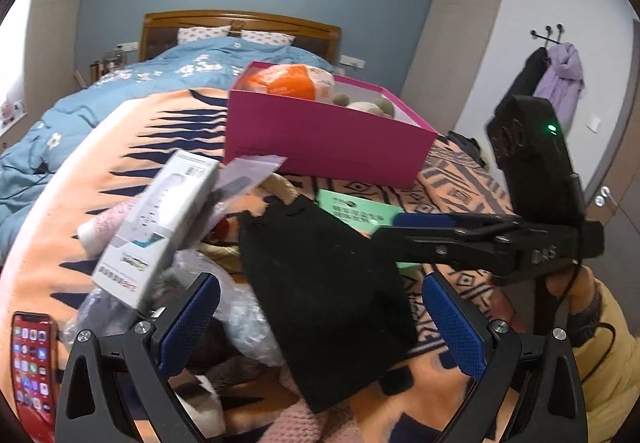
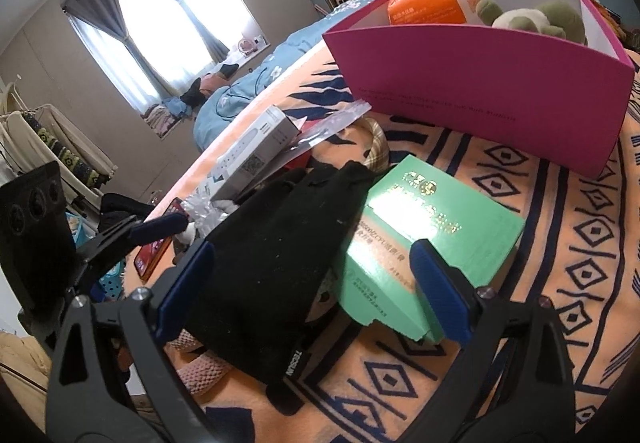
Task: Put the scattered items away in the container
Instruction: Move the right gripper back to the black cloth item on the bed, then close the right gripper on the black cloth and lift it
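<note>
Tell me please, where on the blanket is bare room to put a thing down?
Bare blanket lies right of the green box, below the pink box. More lies left of the pink box, toward the blue quilt. It is crowded around the black pouch: white box, phone and plastic wrap pile together.

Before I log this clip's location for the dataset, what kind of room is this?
A bedroom, almost certainly. A bed with a wooden headboard and blue floral duvet fills the room, coats hang on wall hooks, and a curtained window lights it. The pink box sits on the bed's patterned blanket.
</note>
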Motion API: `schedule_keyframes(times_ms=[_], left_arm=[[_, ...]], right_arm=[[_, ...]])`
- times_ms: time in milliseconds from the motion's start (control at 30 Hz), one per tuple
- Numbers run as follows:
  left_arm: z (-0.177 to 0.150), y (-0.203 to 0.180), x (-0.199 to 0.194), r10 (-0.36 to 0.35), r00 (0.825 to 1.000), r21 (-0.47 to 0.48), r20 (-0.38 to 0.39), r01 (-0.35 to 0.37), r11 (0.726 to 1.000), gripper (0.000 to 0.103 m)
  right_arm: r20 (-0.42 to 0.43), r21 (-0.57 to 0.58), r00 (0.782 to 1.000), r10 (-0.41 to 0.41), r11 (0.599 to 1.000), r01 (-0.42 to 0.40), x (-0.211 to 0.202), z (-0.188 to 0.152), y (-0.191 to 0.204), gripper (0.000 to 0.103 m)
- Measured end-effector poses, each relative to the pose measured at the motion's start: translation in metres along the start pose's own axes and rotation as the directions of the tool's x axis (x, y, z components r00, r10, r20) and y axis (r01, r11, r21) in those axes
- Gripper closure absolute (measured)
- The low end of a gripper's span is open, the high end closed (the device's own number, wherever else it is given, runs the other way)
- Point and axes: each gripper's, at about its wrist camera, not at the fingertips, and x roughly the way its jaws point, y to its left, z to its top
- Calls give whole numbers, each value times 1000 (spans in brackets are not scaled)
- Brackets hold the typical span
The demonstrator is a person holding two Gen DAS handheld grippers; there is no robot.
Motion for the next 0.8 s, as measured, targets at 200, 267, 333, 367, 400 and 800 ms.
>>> schedule_keyframes(times_ms=[200, 267, 333, 367, 400, 800], left_arm=[[-4, 3, 9, -41, 998, -30, -44, 40, 999, 0], [-6, 3, 11, -61, 997, -41, -57, 59, 997, 0], [-7, 2, 12, -73, 995, -40, -63, 70, 997, 0], [-7, 0, 13, -76, 995, -36, -64, 74, 997, 0], [-8, -1, 13, -82, 994, -34, -66, 80, 996, 0], [-7, -3, 16, -90, 993, -26, -76, 88, 996, 15]], right_arm=[[-30, 4, 999, 37, 999, -37, 11, 3, 2, 10], [-43, 12, 998, 49, 999, -49, 16, 5, 1, 10], [-52, 14, 997, 50, 999, -50, 20, 6, 0, 10], [-57, 15, 997, 51, 999, -50, 22, 6, 0, 10], [-59, 18, 997, 55, 998, -54, 23, 7, 0, 10], [-105, -22, 990, 91, 995, -94, 34, 12, 11, 24]])
